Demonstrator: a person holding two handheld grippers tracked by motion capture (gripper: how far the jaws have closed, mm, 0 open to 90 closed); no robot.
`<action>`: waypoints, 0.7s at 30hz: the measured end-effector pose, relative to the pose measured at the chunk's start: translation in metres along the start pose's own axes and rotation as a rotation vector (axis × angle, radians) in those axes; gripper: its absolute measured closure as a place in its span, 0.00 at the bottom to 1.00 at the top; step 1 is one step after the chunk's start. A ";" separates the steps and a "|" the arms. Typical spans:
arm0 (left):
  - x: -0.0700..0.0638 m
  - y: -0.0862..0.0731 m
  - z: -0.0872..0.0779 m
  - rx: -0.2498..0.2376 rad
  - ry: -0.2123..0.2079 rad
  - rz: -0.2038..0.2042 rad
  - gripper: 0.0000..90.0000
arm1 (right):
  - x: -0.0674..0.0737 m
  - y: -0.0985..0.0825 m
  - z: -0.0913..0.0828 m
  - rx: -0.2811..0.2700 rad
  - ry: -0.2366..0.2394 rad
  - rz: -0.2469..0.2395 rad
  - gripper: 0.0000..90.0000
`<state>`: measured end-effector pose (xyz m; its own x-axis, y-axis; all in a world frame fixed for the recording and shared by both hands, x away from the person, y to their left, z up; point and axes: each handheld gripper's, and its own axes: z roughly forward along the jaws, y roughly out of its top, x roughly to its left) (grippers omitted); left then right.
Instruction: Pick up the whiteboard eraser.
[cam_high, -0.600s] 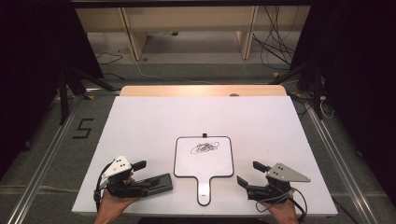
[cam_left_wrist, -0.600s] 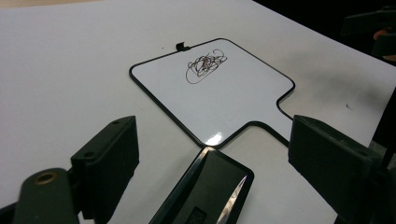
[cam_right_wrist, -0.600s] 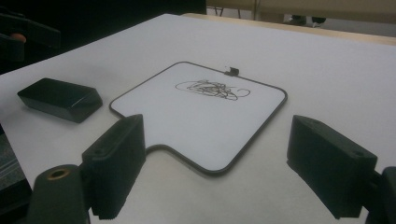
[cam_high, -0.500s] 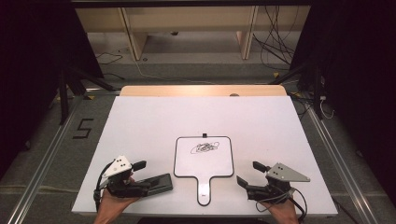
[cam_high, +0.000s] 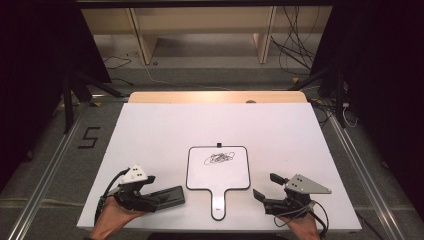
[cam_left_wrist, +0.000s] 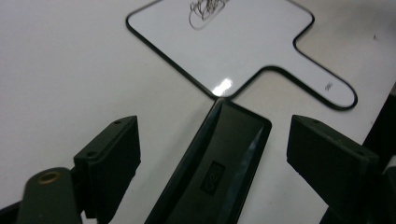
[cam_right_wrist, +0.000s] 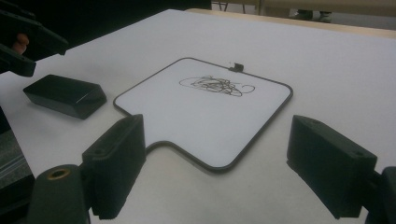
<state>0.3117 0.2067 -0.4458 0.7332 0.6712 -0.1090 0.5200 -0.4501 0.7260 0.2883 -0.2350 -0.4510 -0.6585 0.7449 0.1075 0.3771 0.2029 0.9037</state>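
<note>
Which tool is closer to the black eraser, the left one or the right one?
Left. The left tool sits right over the black eraser, its open jaws on either side without pressing it. The right tool is far across the table, beyond the whiteboard's handle.

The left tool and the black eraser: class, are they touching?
Apart. In the left gripper view, the left tool has its jaws open on either side of the black eraser, with white table showing in both gaps.
</note>
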 end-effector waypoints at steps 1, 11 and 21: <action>0.000 0.000 0.000 0.000 0.000 0.000 0.19 | 0.000 0.000 0.000 0.001 0.001 0.000 0.23; -0.002 0.002 0.013 0.187 0.007 0.146 0.22 | 0.000 -0.001 0.003 0.019 0.020 0.000 0.23; 0.001 0.005 0.025 0.260 -0.008 0.194 0.25 | -0.001 -0.001 0.003 0.027 0.027 0.008 0.24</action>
<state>0.3262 0.1904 -0.4589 0.8323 0.5542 0.0085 0.4642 -0.7053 0.5358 0.2905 -0.2335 -0.4533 -0.6727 0.7291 0.1264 0.3995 0.2141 0.8914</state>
